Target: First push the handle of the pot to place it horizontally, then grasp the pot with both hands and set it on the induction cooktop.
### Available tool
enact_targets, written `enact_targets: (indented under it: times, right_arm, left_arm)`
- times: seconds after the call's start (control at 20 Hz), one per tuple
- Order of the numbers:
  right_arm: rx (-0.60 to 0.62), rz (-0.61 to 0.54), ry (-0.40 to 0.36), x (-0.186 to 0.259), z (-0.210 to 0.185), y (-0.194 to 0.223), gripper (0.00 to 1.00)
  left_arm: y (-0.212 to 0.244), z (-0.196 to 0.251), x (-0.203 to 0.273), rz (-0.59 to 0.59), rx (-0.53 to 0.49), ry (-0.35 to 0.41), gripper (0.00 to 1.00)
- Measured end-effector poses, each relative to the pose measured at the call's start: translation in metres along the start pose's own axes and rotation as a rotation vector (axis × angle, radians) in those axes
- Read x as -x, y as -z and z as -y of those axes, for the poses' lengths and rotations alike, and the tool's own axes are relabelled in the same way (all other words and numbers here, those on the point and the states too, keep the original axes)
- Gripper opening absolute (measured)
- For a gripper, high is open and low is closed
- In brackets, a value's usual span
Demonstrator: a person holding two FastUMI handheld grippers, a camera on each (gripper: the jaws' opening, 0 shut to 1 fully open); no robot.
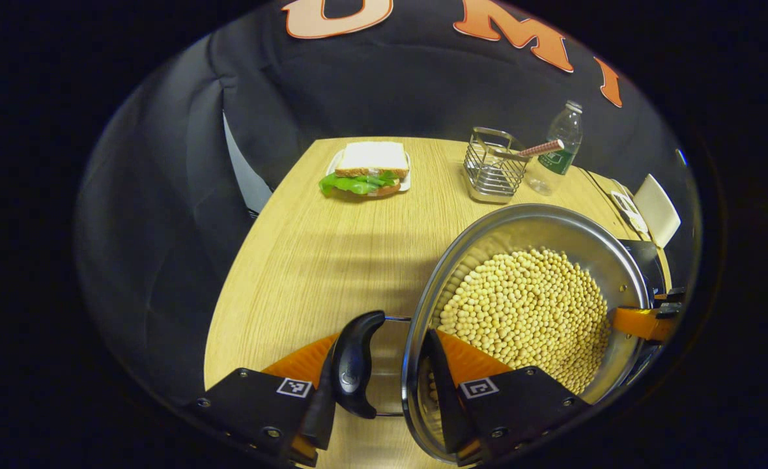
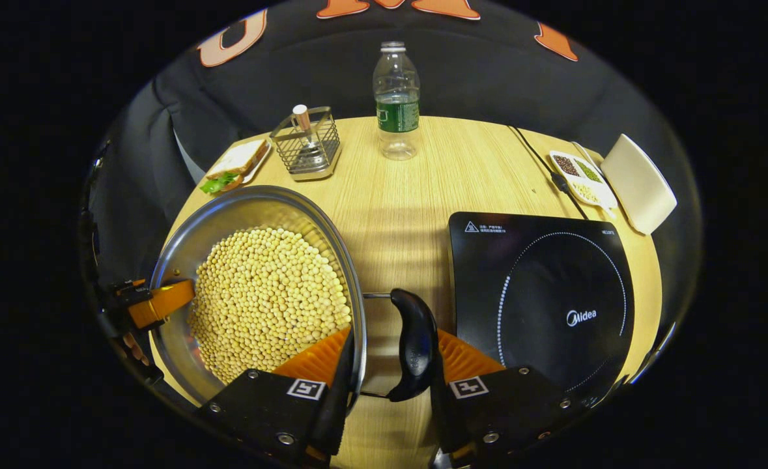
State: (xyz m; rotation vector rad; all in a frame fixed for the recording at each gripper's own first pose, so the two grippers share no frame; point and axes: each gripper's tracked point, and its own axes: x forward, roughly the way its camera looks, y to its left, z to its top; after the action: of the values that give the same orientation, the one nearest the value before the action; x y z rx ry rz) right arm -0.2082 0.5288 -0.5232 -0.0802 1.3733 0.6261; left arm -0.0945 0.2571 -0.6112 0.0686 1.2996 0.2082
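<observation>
Item, nearest: my left gripper (image 1: pixel 384 391), fingers spread to either side of the pot's left handle (image 1: pixel 355 361), one finger outside the black grip, the other inside the rim over the beans; whether both press I cannot tell. Item: my right gripper (image 2: pixel 387 391), posed as its mirror, one finger inside the rim, the other against the outer face of the right handle (image 2: pixel 414 344), which lies between them; clamping likewise not determinable. Both grippers point forward and downward across the table, one at each side of the pot (image 2: pixel 188 244). Item: the pot, steel, filled with soybeans (image 2: pixel 266 299), on the wooden table (image 2: pixel 410 195), left of the induction cooktop (image 2: pixel 540 293) and apart from it. In the right gripper view my left gripper shows at the pot's far rim; in the left gripper view my right one does the same. Item, farther: wire rack (image 2: pixel 307 151), water bottle (image 2: pixel 396 101), sandwich on a plate (image 1: pixel 369 169), a divided dish of grains (image 2: pixel 581 176), a white square plate (image 2: pixel 638 182) at the table's edge.
</observation>
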Motion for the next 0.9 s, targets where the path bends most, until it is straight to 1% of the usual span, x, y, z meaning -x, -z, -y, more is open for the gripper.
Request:
enact_targets:
  times: [0.05,0.1,0.15,0.2,0.25,0.35,0.4,0.45,0.55,0.65,0.75,0.85,0.9]
  right_arm:
    - [0.003,0.013,-0.005,-0.002,0.001,0.001,0.55]
    - [0.004,0.028,-0.011,-0.004,0.001,0.004,0.55]
    - [0.005,0.038,-0.018,-0.006,0.003,0.005,0.55]
    - [0.008,0.052,-0.022,-0.007,0.004,0.004,0.55]
    - [0.017,0.066,-0.026,-0.008,0.007,0.003,0.55]
    - [0.023,0.081,-0.047,-0.013,0.009,-0.001,0.55]
    - [0.024,0.074,-0.063,-0.016,0.011,0.001,0.55]
    - [0.021,0.071,-0.075,-0.018,0.017,-0.002,0.55]
    - [0.024,0.089,-0.082,-0.015,0.025,-0.011,0.55]
    - [0.025,0.095,-0.086,-0.008,0.035,-0.014,0.54]
    - [0.027,0.083,-0.086,-0.001,0.049,-0.015,0.54]
    - [-0.004,0.080,-0.079,0.004,0.063,-0.021,0.55]
    - [-0.016,0.087,-0.069,0.010,0.070,-0.020,0.54]
  left_arm:
    - [0.000,0.000,0.001,0.008,-0.001,-0.012,0.66]
    - [-0.001,0.000,0.002,0.021,0.002,-0.023,0.67]
    - [-0.001,0.000,0.004,0.030,0.011,-0.032,0.64]
    - [0.000,0.001,0.006,0.036,0.019,-0.039,0.66]
    - [0.001,0.002,0.007,0.044,0.021,-0.045,0.67]
    - [-0.003,0.001,0.011,0.062,0.006,-0.062,0.66]
    - [-0.003,0.002,0.014,0.070,0.000,-0.072,0.64]
    - [-0.004,0.004,0.014,0.076,-0.006,-0.082,0.67]
    - [-0.005,0.002,0.019,0.086,-0.009,-0.095,0.66]
    - [-0.007,0.001,0.020,0.092,-0.010,-0.097,0.66]
    - [-0.011,0.001,0.021,0.104,-0.044,-0.093,0.66]
    - [-0.015,0.001,0.019,0.111,-0.081,-0.077,0.66]
    - [-0.016,0.000,0.020,0.114,-0.093,-0.070,0.63]
